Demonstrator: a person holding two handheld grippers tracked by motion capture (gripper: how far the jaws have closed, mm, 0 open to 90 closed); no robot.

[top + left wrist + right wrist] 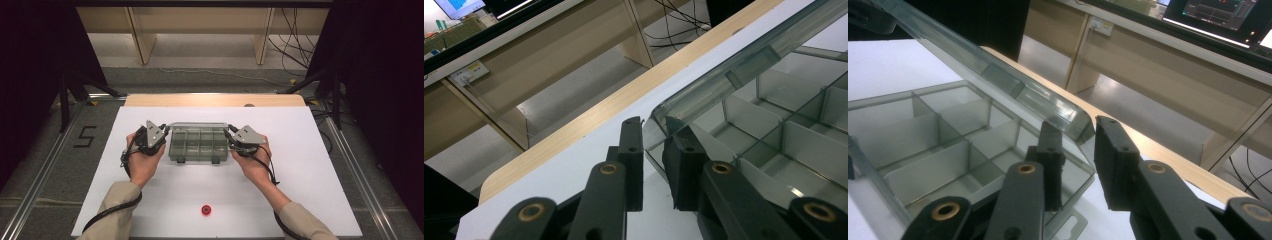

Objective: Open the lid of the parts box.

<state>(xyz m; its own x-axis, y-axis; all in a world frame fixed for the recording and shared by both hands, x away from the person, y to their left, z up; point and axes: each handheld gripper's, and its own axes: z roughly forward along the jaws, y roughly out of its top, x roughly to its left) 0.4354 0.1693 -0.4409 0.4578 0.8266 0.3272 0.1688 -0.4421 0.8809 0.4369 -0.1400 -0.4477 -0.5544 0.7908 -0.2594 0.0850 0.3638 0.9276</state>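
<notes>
One clear, smoky-grey plastic organiser box [198, 144] sits on the white sheet [310, 165] that covers the table, with two hand-held grippers at its short ends and one small red round thing [206, 210] lying well nearer the person than the box. The box is a shallow rectangle with rounded corners, split by thin upright walls into a grid of small compartments; in the high view four show along its length in at least two rows. Its long axis runs left to right across the table, and its hinged transparent lid [744, 65] stands raised along the far long edge, opening toward the person. The left gripper [150, 137] is at the box's left end — in the left gripper view its two black jaws stand slightly apart, straddling the lid's rounded corner, one jaw outside and one inside, though whether they actually pinch it I cannot tell. The right gripper [243, 139] is at the box's right end; its jaws likewise stand parted on either side of the lid's other corner [1075, 122].
</notes>
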